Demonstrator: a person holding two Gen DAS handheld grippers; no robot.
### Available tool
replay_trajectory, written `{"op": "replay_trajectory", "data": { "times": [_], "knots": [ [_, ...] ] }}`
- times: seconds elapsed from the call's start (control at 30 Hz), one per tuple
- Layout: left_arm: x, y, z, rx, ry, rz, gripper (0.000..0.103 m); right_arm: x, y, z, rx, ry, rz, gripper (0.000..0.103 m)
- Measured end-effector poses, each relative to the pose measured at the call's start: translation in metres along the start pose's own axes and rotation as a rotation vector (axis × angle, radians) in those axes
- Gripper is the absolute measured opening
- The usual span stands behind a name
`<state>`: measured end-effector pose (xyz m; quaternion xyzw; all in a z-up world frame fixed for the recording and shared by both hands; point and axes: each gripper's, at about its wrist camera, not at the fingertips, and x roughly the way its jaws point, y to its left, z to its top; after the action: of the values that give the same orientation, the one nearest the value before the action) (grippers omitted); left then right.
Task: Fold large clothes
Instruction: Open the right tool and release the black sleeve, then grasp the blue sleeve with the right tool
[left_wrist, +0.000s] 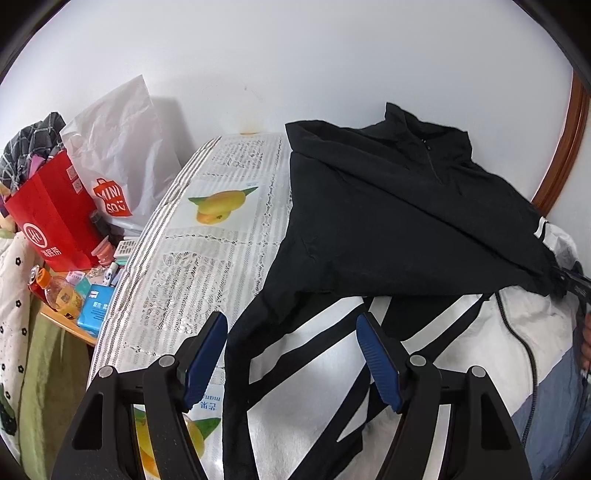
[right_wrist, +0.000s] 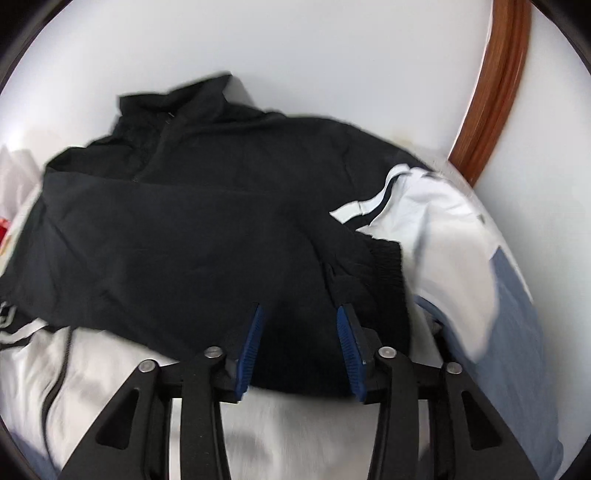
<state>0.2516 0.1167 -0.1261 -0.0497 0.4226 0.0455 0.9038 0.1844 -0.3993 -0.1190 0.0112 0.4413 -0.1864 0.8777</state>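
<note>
Right gripper (right_wrist: 299, 314): jaws stand partly apart, blue pads clear of the cloth on either side. The black cuff end of a sleeve (right_wrist: 373, 273) lies between and just beyond the pads, laid across the jacket (right_wrist: 192, 206); the pads do not appear to press on it, though blur leaves this less than certain. In my judgement the sleeve is released, or nearly so.

Left gripper (left_wrist: 291, 336): jaws wide apart, holding nothing. It hangs over the white, black-striped lower part of the garment (left_wrist: 306, 369), apparently without contact.

Beyond both grippers the jacket lies on the table with its dark collar and zip (left_wrist: 428, 147) at the far end, toward the wall. To the left of the left gripper the fruit-printed tablecloth (left_wrist: 207, 236) shows bare; further left stand a red paper bag (left_wrist: 51, 214) and a white shopping bag (left_wrist: 122, 147).

Progress — early to middle. One sleeve is folded inward across the body. Still to do, as far as can be judged: the other side, then folding the length — the lower part remains spread out.
</note>
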Motion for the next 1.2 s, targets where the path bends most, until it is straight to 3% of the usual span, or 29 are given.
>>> {"op": "replay_trajectory", "data": {
  "times": [0.07, 0.23, 0.47, 0.6, 0.77, 0.9, 1.03, 1.13, 1.2],
  "knots": [
    [-0.005, 0.000, -0.001, -0.007, -0.006, -0.015, 0.070, -0.025, -0.002, -0.010, -0.004, -0.049, 0.020, 0.066],
    [-0.025, -0.005, -0.006, -0.006, -0.034, -0.063, 0.070, -0.082, -0.031, -0.035, 0.023, -0.153, -0.045, 0.078],
    [-0.046, -0.026, -0.011, 0.014, -0.040, -0.120, 0.070, -0.127, -0.120, -0.098, 0.173, -0.101, -0.213, 0.079],
    [-0.060, -0.040, -0.018, 0.026, -0.058, -0.127, 0.073, -0.134, -0.163, -0.146, 0.221, 0.002, -0.248, 0.079],
    [-0.067, -0.052, -0.029, 0.035, -0.060, -0.141, 0.074, -0.132, -0.189, -0.198, 0.251, 0.073, -0.281, 0.079],
    [-0.067, -0.060, -0.036, 0.046, -0.041, -0.143, 0.074, -0.127, -0.193, -0.211, 0.249, 0.066, -0.294, 0.079],
    [-0.073, -0.061, -0.041, 0.054, -0.047, -0.122, 0.074, -0.116, -0.199, -0.213, 0.238, 0.063, -0.320, 0.074],
    [-0.072, -0.056, -0.043, 0.050, -0.037, -0.105, 0.074, -0.100, -0.200, -0.205, 0.244, 0.069, -0.313, 0.056],
    [-0.070, -0.051, -0.046, 0.045, -0.029, -0.083, 0.074, -0.096, -0.201, -0.199, 0.259, 0.052, -0.312, 0.034]
  ]
}}
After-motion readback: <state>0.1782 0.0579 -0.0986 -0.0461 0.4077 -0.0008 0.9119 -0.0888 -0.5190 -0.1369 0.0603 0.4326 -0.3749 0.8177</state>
